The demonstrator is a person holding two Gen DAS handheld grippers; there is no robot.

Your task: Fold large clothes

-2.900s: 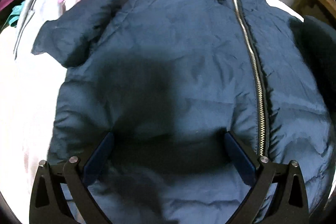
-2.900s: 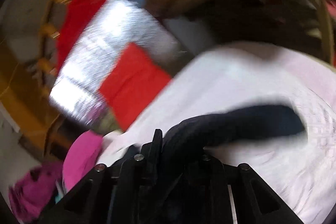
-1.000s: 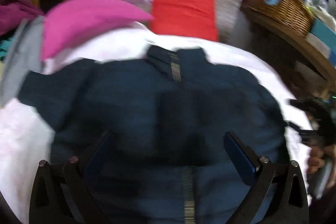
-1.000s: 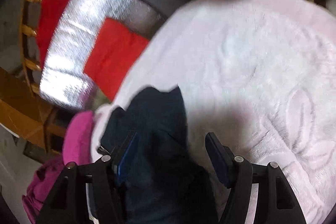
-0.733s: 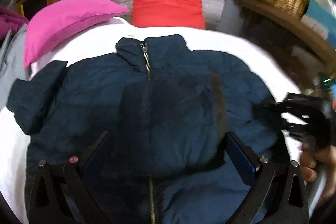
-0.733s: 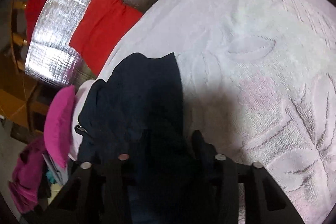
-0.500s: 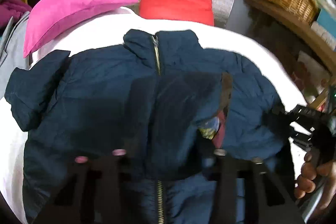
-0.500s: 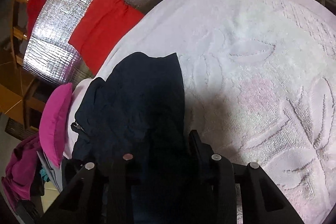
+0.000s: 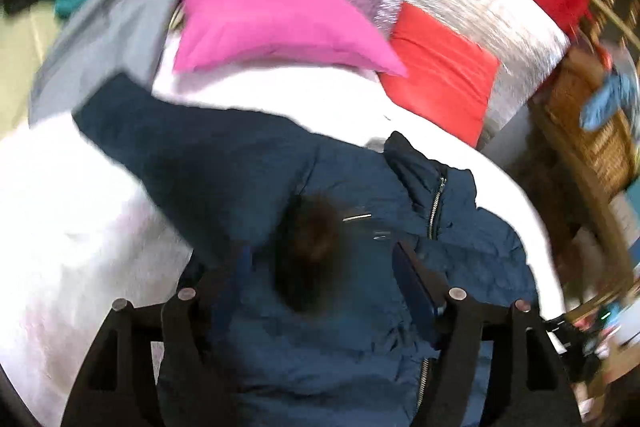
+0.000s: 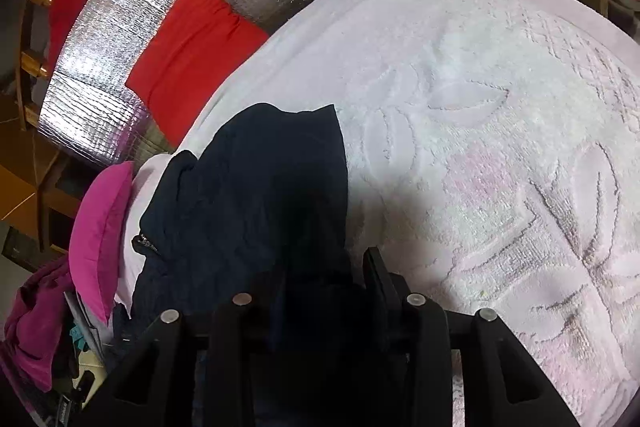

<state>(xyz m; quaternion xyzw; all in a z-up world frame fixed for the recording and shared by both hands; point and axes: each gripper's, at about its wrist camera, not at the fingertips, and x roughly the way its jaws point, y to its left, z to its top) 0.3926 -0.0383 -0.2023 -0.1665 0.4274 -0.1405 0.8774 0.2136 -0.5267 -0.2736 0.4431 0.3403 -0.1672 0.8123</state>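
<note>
While the blue jacket point(image 9: 320, 327) lies spread on the white blanket point(image 10: 500, 147), the left gripper point(image 9: 320, 267) hangs over its middle with jaws opening and free. Low in the frame, the right gripper point(image 10: 324, 275) has jacket cloth between its opening jaws, with a pink pillow point(image 9: 272, 23) up top.

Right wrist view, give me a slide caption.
Right tongs astride a navy jacket on a pale pink embossed towel.
</note>
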